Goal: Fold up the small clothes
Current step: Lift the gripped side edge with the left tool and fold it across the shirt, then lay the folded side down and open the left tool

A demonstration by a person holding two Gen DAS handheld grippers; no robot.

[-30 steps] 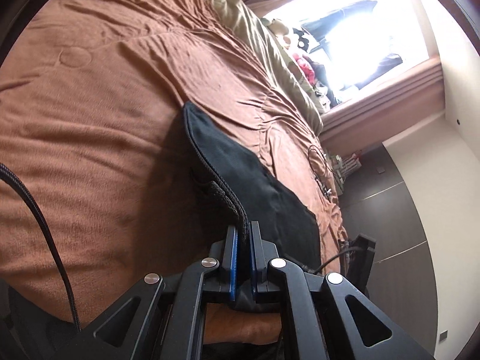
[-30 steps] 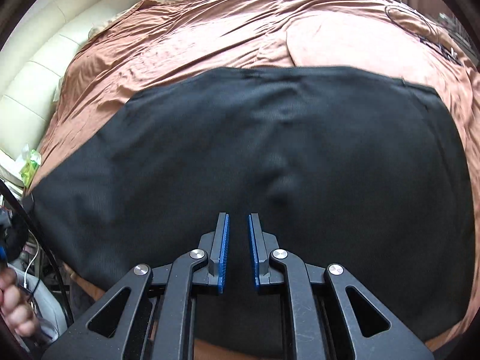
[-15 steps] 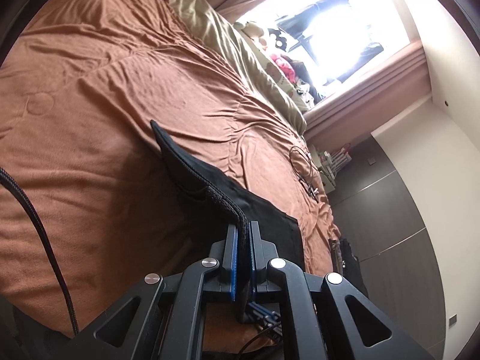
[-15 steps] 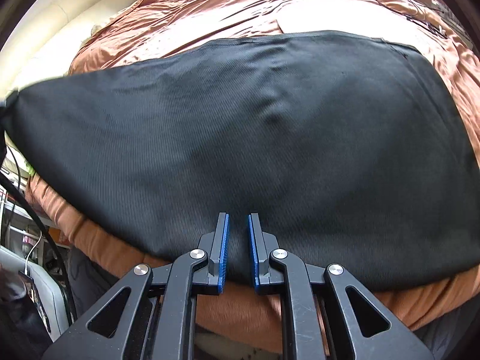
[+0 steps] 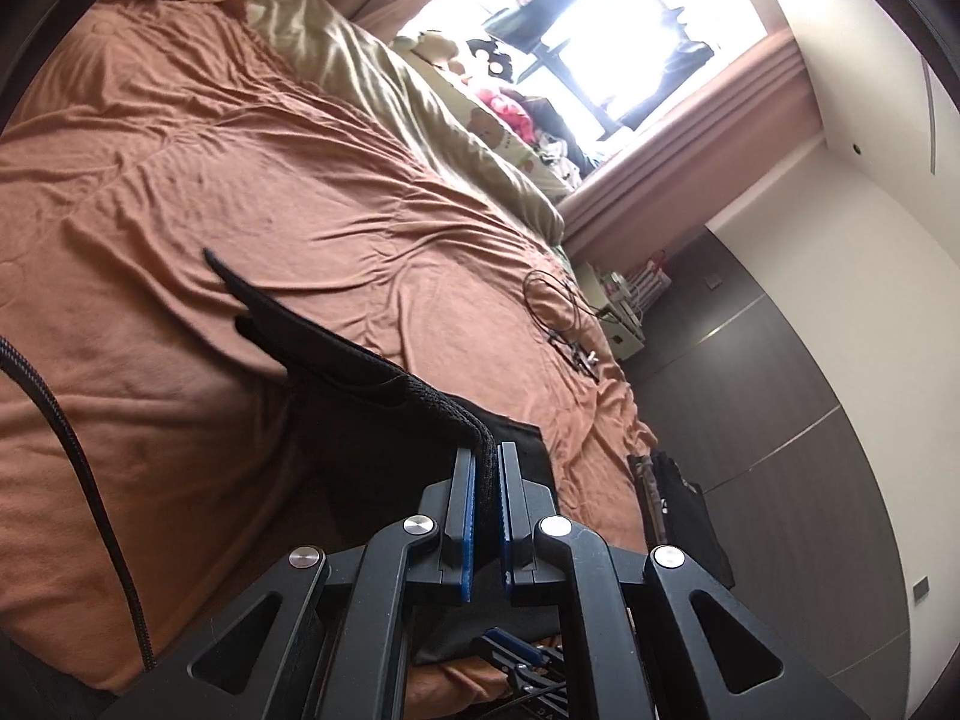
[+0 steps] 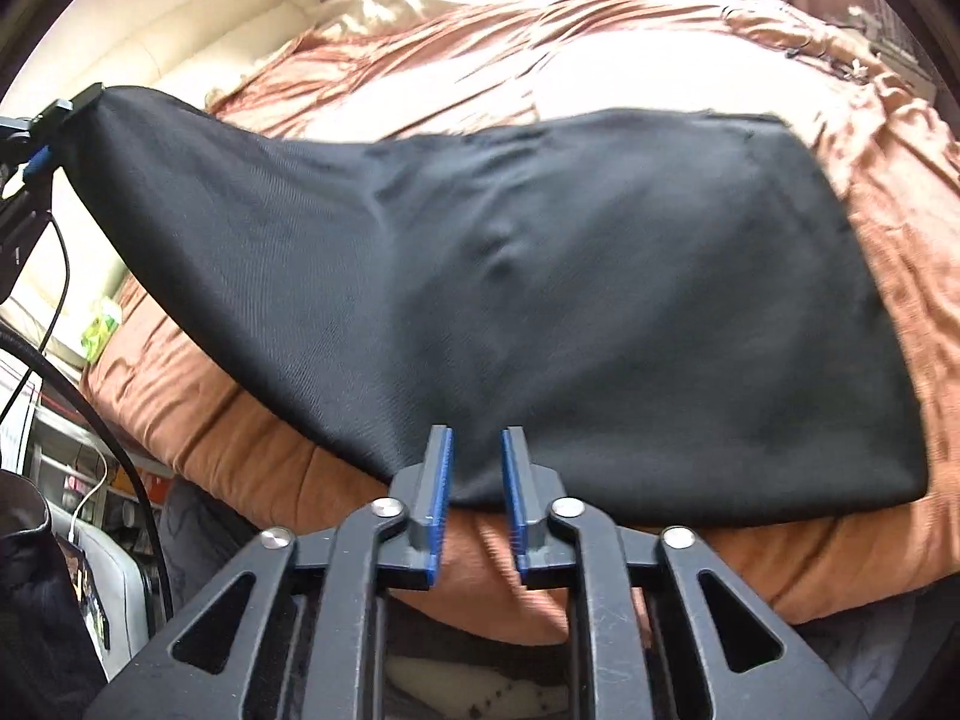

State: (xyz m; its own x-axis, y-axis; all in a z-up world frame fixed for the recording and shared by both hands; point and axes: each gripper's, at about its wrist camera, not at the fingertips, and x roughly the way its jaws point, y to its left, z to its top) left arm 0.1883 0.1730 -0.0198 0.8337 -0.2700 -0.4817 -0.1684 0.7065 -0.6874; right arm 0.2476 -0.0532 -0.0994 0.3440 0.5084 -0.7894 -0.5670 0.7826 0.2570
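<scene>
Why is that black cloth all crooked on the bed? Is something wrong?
One corner of the black garment is pinched in the left gripper and lifted, so it slants up off the brown bedspread mid-fold. The right gripper is open. Nothing looks torn.

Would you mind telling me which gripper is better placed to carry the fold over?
Left. The left gripper is already shut on the black garment corner, lifted off the bed; the right gripper jaws are open, holding nothing.
</scene>
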